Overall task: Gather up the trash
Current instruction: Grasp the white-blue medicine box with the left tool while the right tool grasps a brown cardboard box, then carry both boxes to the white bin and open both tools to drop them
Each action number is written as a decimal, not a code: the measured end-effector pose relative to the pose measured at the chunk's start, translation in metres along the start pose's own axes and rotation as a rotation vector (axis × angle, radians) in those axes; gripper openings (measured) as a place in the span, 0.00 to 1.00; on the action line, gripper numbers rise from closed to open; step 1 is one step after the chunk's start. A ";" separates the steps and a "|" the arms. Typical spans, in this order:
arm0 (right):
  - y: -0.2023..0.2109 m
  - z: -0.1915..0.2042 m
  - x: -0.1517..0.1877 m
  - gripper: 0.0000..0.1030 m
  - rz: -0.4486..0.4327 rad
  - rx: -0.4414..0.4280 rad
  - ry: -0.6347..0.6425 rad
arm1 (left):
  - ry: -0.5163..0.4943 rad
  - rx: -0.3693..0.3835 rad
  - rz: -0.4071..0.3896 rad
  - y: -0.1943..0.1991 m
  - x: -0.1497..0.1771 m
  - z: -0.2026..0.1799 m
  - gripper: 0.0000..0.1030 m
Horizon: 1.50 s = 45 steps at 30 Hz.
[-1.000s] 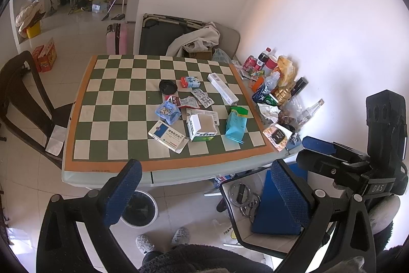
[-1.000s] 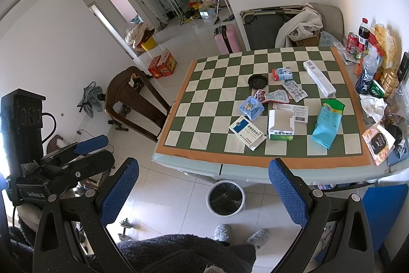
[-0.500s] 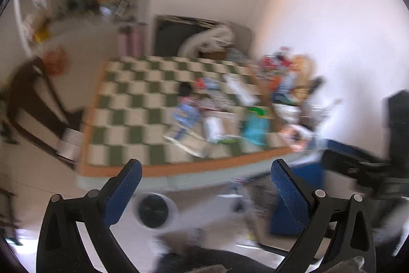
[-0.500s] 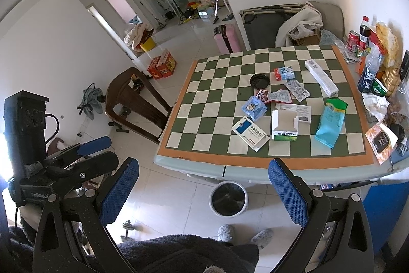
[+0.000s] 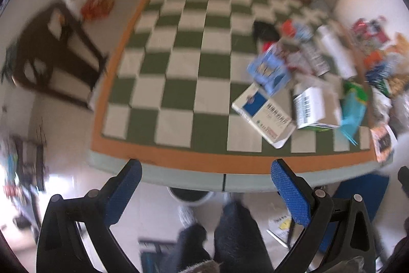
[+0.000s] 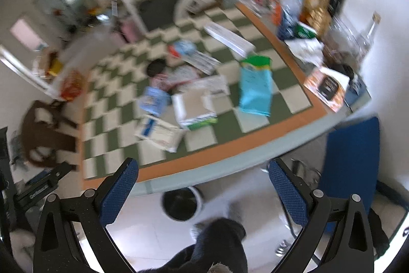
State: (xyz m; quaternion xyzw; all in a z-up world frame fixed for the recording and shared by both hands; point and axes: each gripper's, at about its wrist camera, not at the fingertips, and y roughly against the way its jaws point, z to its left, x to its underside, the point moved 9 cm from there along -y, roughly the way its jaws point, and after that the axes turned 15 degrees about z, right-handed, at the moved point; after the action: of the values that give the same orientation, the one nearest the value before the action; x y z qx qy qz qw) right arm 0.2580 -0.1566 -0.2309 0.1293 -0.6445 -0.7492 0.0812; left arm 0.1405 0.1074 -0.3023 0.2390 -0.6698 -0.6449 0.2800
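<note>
Both views are motion-blurred. A green-and-white checkered table (image 5: 179,94) (image 6: 255,142) carries scattered trash: a flat white-and-blue box (image 5: 264,115) (image 6: 159,131), an opened white carton (image 5: 314,108) (image 6: 194,106), a light blue pouch (image 5: 268,72) (image 6: 153,100) and a teal bag (image 5: 354,111) (image 6: 255,88). A small round bin (image 6: 180,204) (image 5: 189,195) stands on the floor under the table's near edge. My left gripper (image 5: 205,186) hangs open in front of that edge, holding nothing. My right gripper (image 6: 203,186) is open too, above the bin, empty.
Bottles, cans and snack bags crowd the table's right side (image 6: 301,4). A dark wooden chair (image 5: 51,55) (image 6: 43,134) stands left of the table, a blue chair (image 6: 350,165) at the right. A person's legs and slippers (image 5: 225,227) are on the floor below.
Both grippers have swung quickly toward the table, which now looms much larger; the left view shifted left, the right view tilted. Both stay open and empty.
</note>
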 end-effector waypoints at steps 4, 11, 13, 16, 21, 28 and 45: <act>-0.079 0.006 -0.056 1.00 0.092 0.018 -0.008 | 0.134 0.018 0.162 -0.063 -0.020 -0.008 1.00; -0.202 0.051 -0.126 1.00 0.264 0.081 0.155 | 0.337 0.097 0.352 -0.131 -0.041 -0.030 0.99; -0.221 0.057 -0.130 1.00 0.302 0.106 0.192 | 0.381 0.155 0.380 -0.138 -0.046 -0.043 0.99; -0.251 0.061 -0.129 0.87 0.376 0.138 0.267 | 0.421 0.232 0.410 -0.144 -0.054 -0.063 0.99; -0.250 0.034 -0.130 0.84 0.369 0.169 0.277 | 0.458 0.270 0.441 -0.157 -0.070 -0.097 0.95; -0.256 0.007 -0.128 0.84 0.390 0.163 0.278 | 0.112 -0.036 0.372 -0.145 -0.060 -0.097 0.75; -0.265 0.016 -0.129 0.83 0.324 0.178 0.331 | 0.005 -0.136 0.233 -0.108 -0.051 -0.068 0.73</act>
State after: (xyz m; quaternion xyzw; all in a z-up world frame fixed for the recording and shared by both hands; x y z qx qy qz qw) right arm 0.3880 -0.0632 -0.4789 0.1518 -0.6984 -0.6350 0.2932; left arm 0.2201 0.0867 -0.4128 0.1419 -0.6468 -0.6515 0.3702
